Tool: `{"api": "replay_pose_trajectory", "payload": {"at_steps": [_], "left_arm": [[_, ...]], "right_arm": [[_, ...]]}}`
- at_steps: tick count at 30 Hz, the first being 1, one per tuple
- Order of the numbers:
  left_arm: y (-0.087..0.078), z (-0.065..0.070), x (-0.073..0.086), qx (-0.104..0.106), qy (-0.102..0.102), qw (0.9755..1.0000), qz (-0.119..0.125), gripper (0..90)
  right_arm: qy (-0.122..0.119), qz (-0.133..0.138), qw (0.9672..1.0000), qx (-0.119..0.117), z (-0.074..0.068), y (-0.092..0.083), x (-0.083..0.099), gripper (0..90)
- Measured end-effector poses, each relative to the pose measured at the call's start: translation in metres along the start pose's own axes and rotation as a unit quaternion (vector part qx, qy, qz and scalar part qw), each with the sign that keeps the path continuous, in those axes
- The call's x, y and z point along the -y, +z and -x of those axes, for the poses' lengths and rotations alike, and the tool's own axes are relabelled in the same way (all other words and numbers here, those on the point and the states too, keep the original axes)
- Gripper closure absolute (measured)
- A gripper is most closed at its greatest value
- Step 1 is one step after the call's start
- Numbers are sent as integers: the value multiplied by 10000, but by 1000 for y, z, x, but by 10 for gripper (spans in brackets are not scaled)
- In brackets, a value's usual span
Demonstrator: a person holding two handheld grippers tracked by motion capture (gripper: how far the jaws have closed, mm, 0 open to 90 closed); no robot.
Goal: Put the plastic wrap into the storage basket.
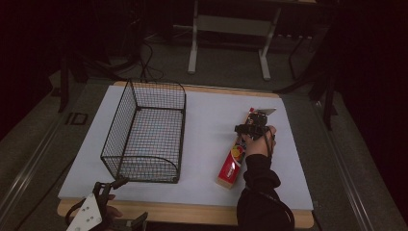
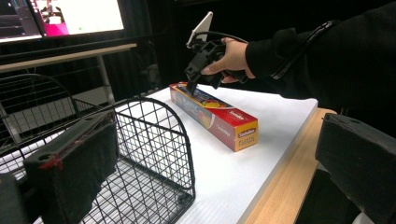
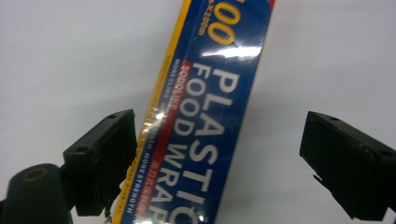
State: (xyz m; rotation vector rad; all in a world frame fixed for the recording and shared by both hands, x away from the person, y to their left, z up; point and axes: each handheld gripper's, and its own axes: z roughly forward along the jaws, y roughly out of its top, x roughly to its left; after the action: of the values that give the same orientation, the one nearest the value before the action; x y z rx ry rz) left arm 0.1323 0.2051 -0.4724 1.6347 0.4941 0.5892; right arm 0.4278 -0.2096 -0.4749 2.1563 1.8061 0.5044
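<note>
A long red and blue box of plastic food wrap (image 1: 234,154) lies on the white board (image 1: 207,125), right of centre. My right gripper (image 1: 251,126) is lowered over the box's far half. In the right gripper view it (image 3: 219,140) is open and straddles the box (image 3: 210,116): the left jaw touches the box's yellow edge, and the right jaw stands well off it. The left gripper view shows that gripper (image 2: 191,86) tipped down onto the box (image 2: 212,114). My left gripper (image 1: 126,202) hangs open at the table's near left edge, with nothing between its jaws (image 2: 212,140).
A black wire basket (image 1: 144,132) stands empty on the left half of the board, close in front of my left gripper (image 2: 154,154). The wooden table edge (image 1: 192,211) runs along the front. Beyond the table is dark floor with a desk frame (image 1: 231,29).
</note>
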Motion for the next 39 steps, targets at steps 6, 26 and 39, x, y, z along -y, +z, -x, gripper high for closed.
{"api": "replay_pose_trajectory", "payload": {"at_steps": [6,26,39], "left_arm": [[0,0,0,0,-5,10000,8,1],[-1,0,0,1,23,10000,27,1],[0,1,0,-12,49,10000,-7,1]], "right_arm": [[163,-222,9995,-164,-3,11,6,110],[198,-435,9988,50,-17,27,18,314],[-130,-242,9993,245,-13,2,-2,385]]}}
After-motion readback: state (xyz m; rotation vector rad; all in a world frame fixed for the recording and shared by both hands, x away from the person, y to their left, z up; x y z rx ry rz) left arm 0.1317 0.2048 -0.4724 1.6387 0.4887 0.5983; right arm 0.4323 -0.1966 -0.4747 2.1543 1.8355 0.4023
